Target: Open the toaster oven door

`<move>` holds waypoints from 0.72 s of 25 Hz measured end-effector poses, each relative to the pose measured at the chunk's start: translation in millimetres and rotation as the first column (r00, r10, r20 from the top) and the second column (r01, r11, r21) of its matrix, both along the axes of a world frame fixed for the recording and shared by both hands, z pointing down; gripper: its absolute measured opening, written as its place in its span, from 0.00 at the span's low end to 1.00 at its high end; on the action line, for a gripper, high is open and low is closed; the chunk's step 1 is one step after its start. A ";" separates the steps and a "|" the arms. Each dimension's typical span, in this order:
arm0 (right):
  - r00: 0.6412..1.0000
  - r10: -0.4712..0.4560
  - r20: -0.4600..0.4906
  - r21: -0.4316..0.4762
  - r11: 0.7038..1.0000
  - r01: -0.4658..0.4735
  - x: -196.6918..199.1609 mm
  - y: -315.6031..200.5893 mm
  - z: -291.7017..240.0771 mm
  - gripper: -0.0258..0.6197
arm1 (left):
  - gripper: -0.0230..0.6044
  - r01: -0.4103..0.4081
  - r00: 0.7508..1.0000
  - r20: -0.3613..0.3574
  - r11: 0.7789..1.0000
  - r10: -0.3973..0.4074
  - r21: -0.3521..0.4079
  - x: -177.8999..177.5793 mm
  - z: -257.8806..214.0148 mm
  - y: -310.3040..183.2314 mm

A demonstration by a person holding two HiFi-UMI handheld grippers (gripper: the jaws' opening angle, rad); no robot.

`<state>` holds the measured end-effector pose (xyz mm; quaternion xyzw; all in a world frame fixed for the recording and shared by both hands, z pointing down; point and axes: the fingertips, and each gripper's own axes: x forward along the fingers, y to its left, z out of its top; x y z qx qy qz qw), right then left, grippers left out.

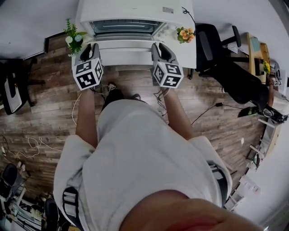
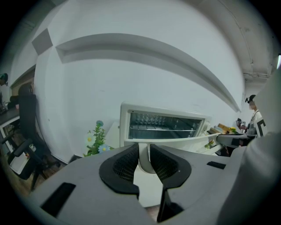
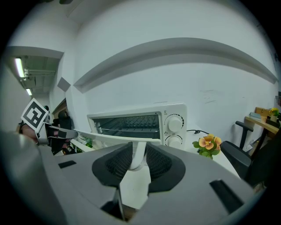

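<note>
2 forearms (image 1: 86, 113) outstretched, left gripper (image 1: 89, 48) and right gripper (image 1: 159, 49) seemingly tilted slightly down, fingers (image 2: 120, 165) clamped.

1. The toaster oven (image 1: 131, 9) is showing cream white, and its door handle (image 2: 145, 165) is showing the same white.
2. The left gripper (image 2: 144, 149) and right gripper (image 3: 138, 151) are showing grey bodies with black, mesh-textured pads (image 2: 125, 163).
3. Their marker cubes (image 1: 88, 72) are showing black squares on white.
4. The left flowers (image 1: 72, 38) are showing white and blue over green; the right flowers (image 1: 185, 34) are showing orange and yellow.
5. The floor (image 1: 49, 103) is showing brown wood planks.
6. The person's shirt (image 1: 140, 153) is showing pale grey.
</note>
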<state>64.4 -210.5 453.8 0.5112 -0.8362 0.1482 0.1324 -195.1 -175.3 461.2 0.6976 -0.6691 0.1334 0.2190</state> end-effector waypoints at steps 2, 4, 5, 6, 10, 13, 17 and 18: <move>1.000 -0.001 -0.002 -0.002 1.000 0.001 0.4 1.9 0.4 0.19 | 0.20 -0.001 1.000 0.003 1.000 0.001 -0.004 0.3 0.5 1.9; 1.000 -0.003 -0.004 -0.004 1.000 0.003 1.1 3.3 1.2 0.19 | 0.19 -0.003 1.000 0.005 1.000 0.003 -0.006 1.0 1.3 3.2; 1.000 -0.003 -0.004 -0.005 1.000 0.003 1.4 3.7 1.9 0.19 | 0.19 -0.004 1.000 0.005 1.000 0.004 -0.007 1.3 1.9 3.5; 1.000 -0.004 -0.005 -0.006 1.000 0.004 1.6 3.9 2.8 0.19 | 0.19 -0.005 1.000 0.005 1.000 0.005 -0.008 1.5 2.6 3.8; 1.000 -0.005 -0.010 -0.009 1.000 0.005 1.3 5.4 5.2 0.19 | 0.19 -0.007 1.000 0.005 1.000 0.007 -0.015 1.4 5.6 5.4; 1.000 -0.007 -0.013 -0.011 1.000 0.007 1.8 7.0 6.1 0.19 | 0.19 -0.009 1.000 0.008 1.000 0.009 -0.019 2.0 6.4 6.8; 1.000 -0.011 -0.017 -0.017 1.000 0.011 2.4 10.2 8.2 0.19 | 0.19 -0.010 1.000 0.011 1.000 0.010 -0.027 2.8 8.6 10.0; 1.000 -0.012 -0.018 -0.019 1.000 0.012 2.5 11.1 8.8 0.19 | 0.19 -0.010 1.000 0.012 1.000 0.011 -0.028 2.9 9.3 10.9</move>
